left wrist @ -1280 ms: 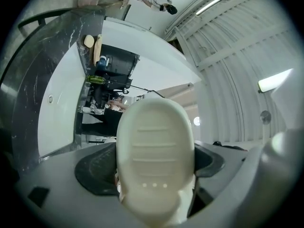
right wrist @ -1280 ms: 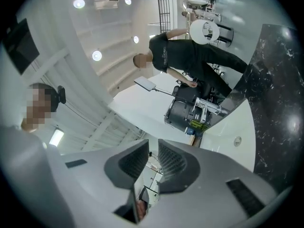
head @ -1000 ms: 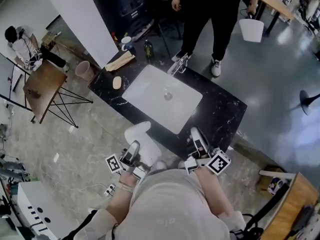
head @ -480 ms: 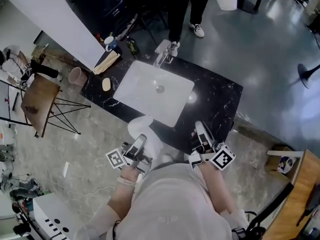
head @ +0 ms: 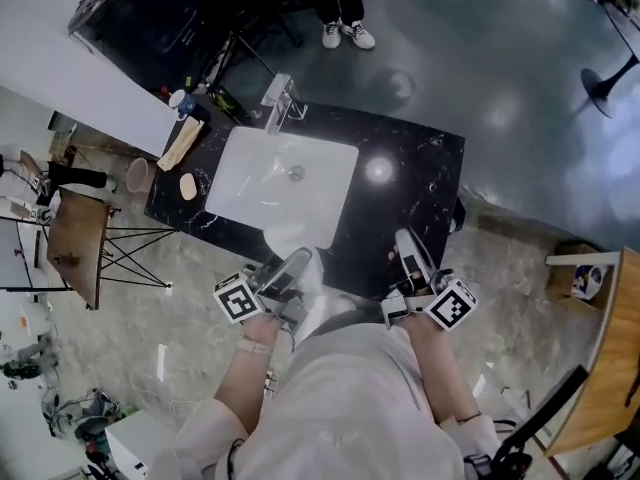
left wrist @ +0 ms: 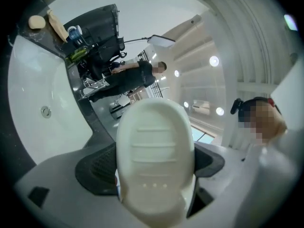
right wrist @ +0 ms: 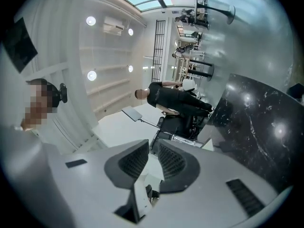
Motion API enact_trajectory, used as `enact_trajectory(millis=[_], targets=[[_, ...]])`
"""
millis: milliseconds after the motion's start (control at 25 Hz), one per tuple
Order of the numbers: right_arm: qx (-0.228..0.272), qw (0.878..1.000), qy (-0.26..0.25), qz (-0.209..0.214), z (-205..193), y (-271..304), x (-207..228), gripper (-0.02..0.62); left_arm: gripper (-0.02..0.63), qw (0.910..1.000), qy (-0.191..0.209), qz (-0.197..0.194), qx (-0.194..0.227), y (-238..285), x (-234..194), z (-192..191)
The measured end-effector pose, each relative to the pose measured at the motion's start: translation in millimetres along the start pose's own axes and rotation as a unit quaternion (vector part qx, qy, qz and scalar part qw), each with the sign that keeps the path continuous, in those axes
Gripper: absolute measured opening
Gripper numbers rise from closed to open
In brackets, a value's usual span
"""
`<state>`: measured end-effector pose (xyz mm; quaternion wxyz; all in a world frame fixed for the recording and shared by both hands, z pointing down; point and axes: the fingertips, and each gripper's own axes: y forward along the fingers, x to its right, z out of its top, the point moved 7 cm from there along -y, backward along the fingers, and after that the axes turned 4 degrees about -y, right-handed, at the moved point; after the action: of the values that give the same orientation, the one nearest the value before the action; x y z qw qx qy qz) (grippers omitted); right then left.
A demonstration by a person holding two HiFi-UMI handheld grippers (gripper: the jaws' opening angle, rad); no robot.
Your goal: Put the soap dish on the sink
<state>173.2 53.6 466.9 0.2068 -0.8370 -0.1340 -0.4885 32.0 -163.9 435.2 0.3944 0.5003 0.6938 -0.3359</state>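
Head view, black marble counter (head: 420,183), white sink (head: 260,183), grey floor (head: 520,98)

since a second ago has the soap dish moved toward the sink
Yes, slightly: held in the left gripper, the soap dish now overlaps the counter's front edge, nearer the basin.

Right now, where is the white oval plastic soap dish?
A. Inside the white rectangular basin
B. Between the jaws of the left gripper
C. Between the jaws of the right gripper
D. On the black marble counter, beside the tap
B: the left gripper view shows the white oval plastic soap dish clamped between the jaws of the left gripper, while the right gripper has nothing between its jaws.
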Motion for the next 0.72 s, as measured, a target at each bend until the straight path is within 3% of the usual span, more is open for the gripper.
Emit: enact_trajectory(millis=[200, 360, 520, 720], targets=[[0.031, 0.999, -0.006, -0.022, 19.6, -17.0, 16.4, 0.075, 0.457, 0.9971, 0.038, 0.029, -0.059, 45.8, -13.9, -4.3], [0.052, 0.998, -0.016, -0.042, 34.9, -28.6, 34.0, 0.074, 0.457, 0.9897, 0.077, 0.059, -0.105, 82.0, -28.5, -11.1], [0.068, 0.995, -0.031, -0.067, 49.8, -38.6, 55.1, 0.075, 0.457, 0.9771, 0.123, 0.088, -0.15, 116.5, -53.2, -25.7], [0.079, 0.991, -0.049, -0.099, 59.3, -51.2, 79.4, 0.074, 0.457, 0.9507, 0.175, 0.138, -0.216, 154.2, -83.2, -46.9]])
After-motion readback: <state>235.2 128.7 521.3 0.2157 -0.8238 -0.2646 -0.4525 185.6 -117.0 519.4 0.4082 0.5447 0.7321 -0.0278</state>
